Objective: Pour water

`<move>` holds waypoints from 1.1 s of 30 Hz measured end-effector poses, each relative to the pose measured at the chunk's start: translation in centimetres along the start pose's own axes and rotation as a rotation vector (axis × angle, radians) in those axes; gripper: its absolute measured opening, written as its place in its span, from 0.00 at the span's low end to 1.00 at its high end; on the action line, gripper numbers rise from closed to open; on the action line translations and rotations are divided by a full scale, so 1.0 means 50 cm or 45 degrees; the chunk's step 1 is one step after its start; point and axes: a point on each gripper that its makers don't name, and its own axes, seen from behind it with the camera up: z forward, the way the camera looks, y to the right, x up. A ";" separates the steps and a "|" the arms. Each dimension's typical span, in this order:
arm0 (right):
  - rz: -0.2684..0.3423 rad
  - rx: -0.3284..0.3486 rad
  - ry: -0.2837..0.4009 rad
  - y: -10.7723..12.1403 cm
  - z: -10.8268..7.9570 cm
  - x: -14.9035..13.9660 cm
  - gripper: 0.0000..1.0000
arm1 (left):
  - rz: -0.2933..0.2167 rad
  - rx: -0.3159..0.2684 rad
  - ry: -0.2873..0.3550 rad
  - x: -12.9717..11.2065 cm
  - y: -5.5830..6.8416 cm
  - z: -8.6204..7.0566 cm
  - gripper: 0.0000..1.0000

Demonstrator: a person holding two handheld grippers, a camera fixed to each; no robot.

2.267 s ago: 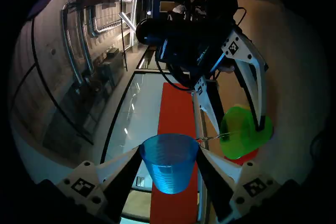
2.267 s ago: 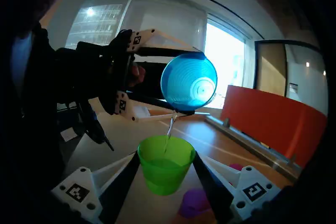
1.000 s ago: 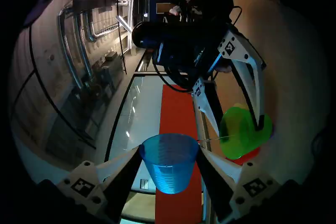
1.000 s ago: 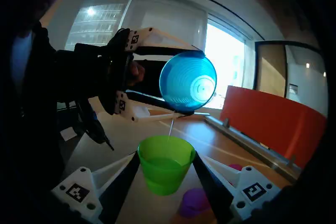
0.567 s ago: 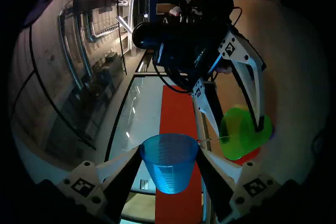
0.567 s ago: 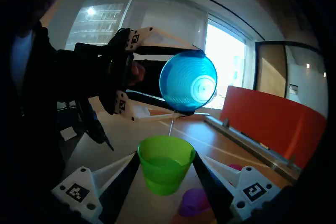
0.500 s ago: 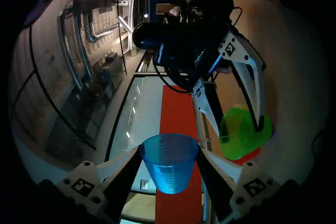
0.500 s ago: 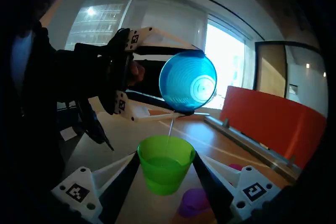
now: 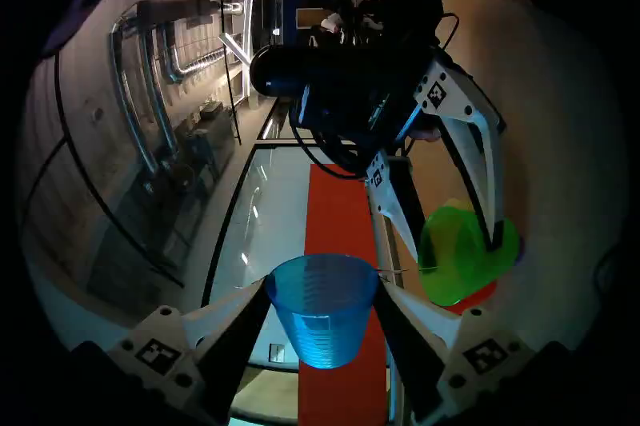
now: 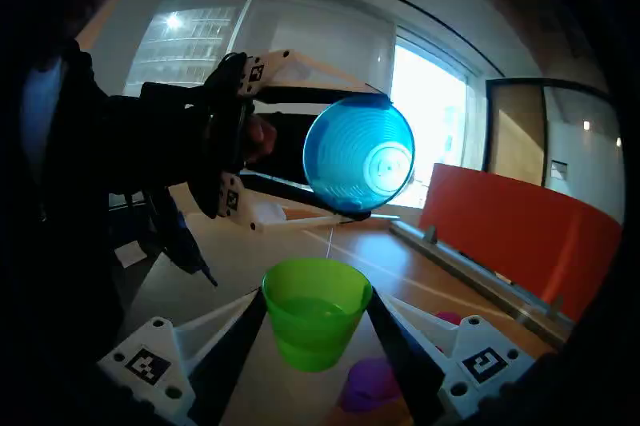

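Note:
My left gripper (image 9: pixel 322 310) is shut on a blue plastic cup (image 9: pixel 322 308), tipped on its side. In the right gripper view that blue cup (image 10: pixel 359 156) hangs with its mouth facing the camera, above and slightly behind a green cup (image 10: pixel 317 310). My right gripper (image 10: pixel 316 318) is shut on the green cup, which stands upright and holds water to roughly half its height. In the left gripper view the green cup (image 9: pixel 462 250) sits between the other gripper's white fingers (image 9: pixel 480 146). A thin thread of water (image 9: pixel 400 270) runs from the blue rim towards the green cup.
A wooden tabletop (image 10: pixel 416 266) lies below. A purple cup (image 10: pixel 372 384) and a pink piece (image 10: pixel 450 318) sit near my right gripper. An orange panel (image 10: pixel 520 226) borders the table's far edge. Bright windows (image 10: pixel 428 106) are behind. A person's dark sleeve (image 10: pixel 120 146) holds the left gripper.
The stream of water from the blue cup has thinned to a faint thread. The blue cup has tipped slightly further; the green cup has stayed in place.

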 end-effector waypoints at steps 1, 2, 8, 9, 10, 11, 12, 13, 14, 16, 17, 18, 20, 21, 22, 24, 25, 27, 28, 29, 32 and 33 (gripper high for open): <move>0.000 0.000 0.000 0.000 0.000 0.000 0.91 | 0.001 0.000 0.000 0.000 0.000 0.000 0.86; -0.001 0.000 0.000 0.000 0.000 0.000 0.91 | 0.001 0.000 0.000 -0.001 0.000 0.000 0.86; -0.002 0.000 0.001 0.001 0.001 0.002 0.91 | 0.007 0.000 -0.001 -0.003 0.000 0.000 0.86; -0.002 0.000 0.001 0.001 0.000 0.002 0.91 | 0.008 -0.001 -0.002 -0.003 0.001 0.000 0.86; -0.003 0.000 0.001 0.000 0.001 0.002 0.91 | 0.009 -0.001 -0.001 -0.003 0.001 0.000 0.86; -0.003 0.001 0.001 0.000 0.001 0.002 0.91 | 0.010 -0.001 -0.001 -0.004 0.001 -0.001 0.86; -0.004 0.001 0.001 0.000 0.001 0.002 0.91 | 0.011 -0.001 -0.001 -0.004 0.001 -0.001 0.86; -0.004 0.002 0.001 -0.001 0.001 0.001 0.91 | 0.010 -0.001 -0.001 -0.004 0.001 -0.001 0.86; -0.004 0.002 0.000 -0.001 0.001 0.001 0.91 | 0.010 0.000 0.000 -0.004 0.001 0.000 0.86; -0.005 0.002 0.000 -0.001 0.002 0.001 0.91 | 0.011 0.001 0.000 -0.004 0.000 0.000 0.86; -0.006 0.001 0.000 0.000 0.002 0.001 0.91 | 0.012 0.001 0.000 -0.004 0.000 0.000 0.86; -0.006 0.001 0.000 0.000 0.002 0.001 0.91 | 0.013 0.002 -0.001 -0.004 0.000 0.000 0.86; -0.007 0.002 -0.001 0.000 0.002 0.001 0.91 | 0.019 0.002 -0.003 -0.005 0.000 -0.001 0.86; -0.007 0.002 -0.001 -0.001 0.002 0.001 0.91 | 0.022 0.001 -0.004 -0.006 0.001 -0.001 0.86; -0.007 0.002 -0.001 -0.001 0.003 0.001 0.91 | 0.023 0.001 -0.004 -0.006 0.001 -0.002 0.86; -0.006 0.002 -0.002 -0.002 0.003 0.002 0.91 | 0.025 0.001 -0.004 -0.006 0.001 -0.004 0.86; -0.007 0.002 -0.001 -0.002 0.003 0.002 0.91 | 0.025 0.001 -0.004 -0.006 0.001 -0.004 0.86; -0.008 0.001 -0.001 -0.002 0.004 0.003 0.91 | 0.023 0.002 -0.005 -0.005 0.000 -0.005 0.86; -0.008 0.001 -0.001 -0.002 0.004 0.003 0.91 | 0.023 0.001 -0.005 -0.005 0.000 -0.005 0.86; -0.008 0.002 -0.001 -0.002 0.004 0.003 0.91 | 0.023 0.001 -0.005 -0.005 0.000 -0.005 0.86; -0.009 0.002 0.000 -0.001 0.004 0.003 0.91 | 0.027 0.000 -0.005 -0.004 0.000 -0.005 0.86; -0.009 0.002 0.000 0.000 0.004 0.003 0.91 | 0.028 0.000 -0.005 -0.004 0.001 -0.005 0.86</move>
